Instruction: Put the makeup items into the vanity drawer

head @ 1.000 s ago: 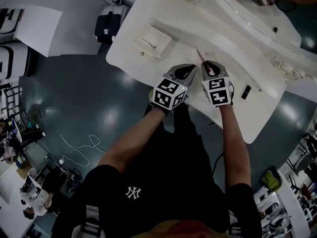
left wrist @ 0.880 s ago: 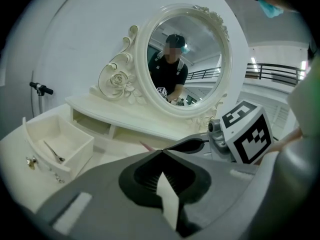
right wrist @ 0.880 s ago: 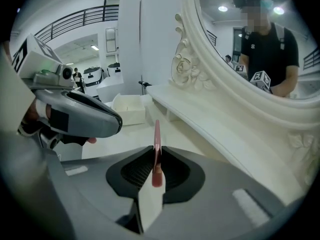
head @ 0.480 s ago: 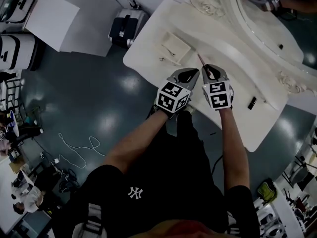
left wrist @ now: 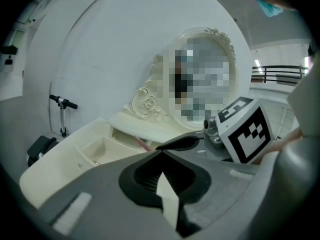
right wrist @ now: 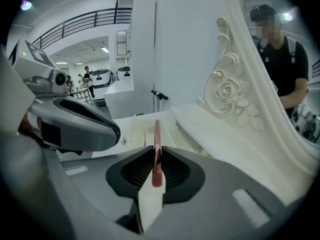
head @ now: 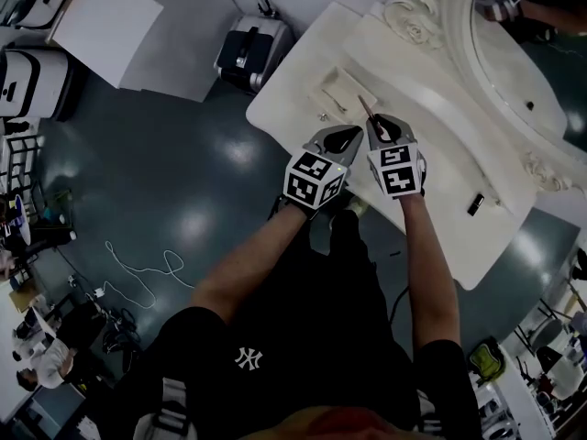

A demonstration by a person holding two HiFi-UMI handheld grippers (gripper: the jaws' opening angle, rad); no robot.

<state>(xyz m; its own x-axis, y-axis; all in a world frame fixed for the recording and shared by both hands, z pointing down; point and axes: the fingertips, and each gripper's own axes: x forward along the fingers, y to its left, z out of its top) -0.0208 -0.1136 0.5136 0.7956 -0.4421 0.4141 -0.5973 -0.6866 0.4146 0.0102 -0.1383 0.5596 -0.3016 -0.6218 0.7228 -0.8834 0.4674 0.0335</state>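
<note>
Right hand-held gripper [right wrist: 156,160] is clamping a slim pink makeup pencil [right wrist: 157,144], its tip pointing to the open vanity drawer [head: 332,90] at 11 o'clock. Left hand-held gripper [left wrist: 162,156] is hovering beside it w/ jaws pressed together, nothing btw them. A black lipstick [head: 475,203] is lying on the worktop [head: 440,168] at 4 o'clock.

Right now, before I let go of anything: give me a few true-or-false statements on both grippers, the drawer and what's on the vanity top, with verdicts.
1. The right gripper is shut on a slim pink stick. True.
2. The left gripper carries a makeup item. False: it is shut with nothing between its jaws.
3. The vanity drawer is closed. False: it stands open, ahead of both grippers.
4. A small black item lies on the vanity top, to the right of the right gripper. True.
</note>
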